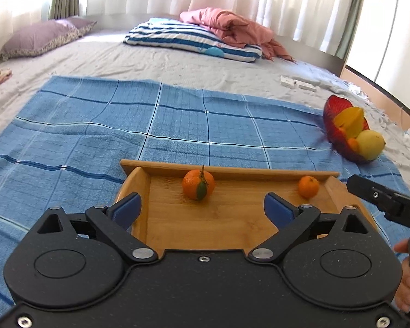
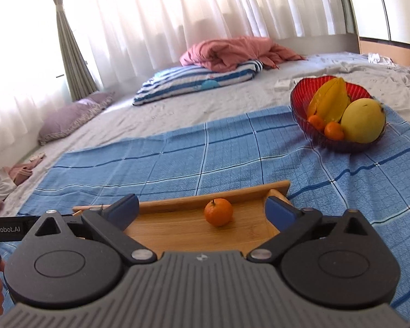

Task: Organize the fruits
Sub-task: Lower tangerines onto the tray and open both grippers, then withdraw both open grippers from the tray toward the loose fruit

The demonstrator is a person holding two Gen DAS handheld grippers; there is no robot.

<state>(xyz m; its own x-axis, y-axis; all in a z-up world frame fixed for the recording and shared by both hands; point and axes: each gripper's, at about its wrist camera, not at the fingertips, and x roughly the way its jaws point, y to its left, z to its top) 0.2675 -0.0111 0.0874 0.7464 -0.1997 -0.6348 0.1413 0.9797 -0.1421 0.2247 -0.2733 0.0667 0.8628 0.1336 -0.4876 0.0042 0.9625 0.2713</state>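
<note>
A wooden tray (image 1: pixel 218 224) lies on a blue checked cloth (image 1: pixel 95 125). On it sit an orange with a stem and leaf (image 1: pixel 198 184) and, toward the right wall, a smaller orange (image 1: pixel 309 186). My left gripper (image 1: pixel 202 205) hovers open just short of the leafy orange, nothing between its blue pads. My right gripper (image 2: pixel 202 207) is open too, the small orange (image 2: pixel 218 211) lying free a little beyond it on the tray (image 2: pixel 177 229). A red glass bowl (image 2: pixel 303 95) at the far right holds a starfruit (image 2: pixel 330 101), a mango (image 2: pixel 363 121) and two small oranges (image 2: pixel 334 130).
The cloth covers a grey bed sheet (image 1: pixel 150 63). A striped folded blanket (image 1: pixel 188 38) with a pink quilt (image 1: pixel 232 26) on it lies at the back. Purple pillows (image 1: pixel 41 37) are far left, small white boxes (image 1: pixel 298 83) behind the bowl (image 1: pixel 333 117), and curtains beyond.
</note>
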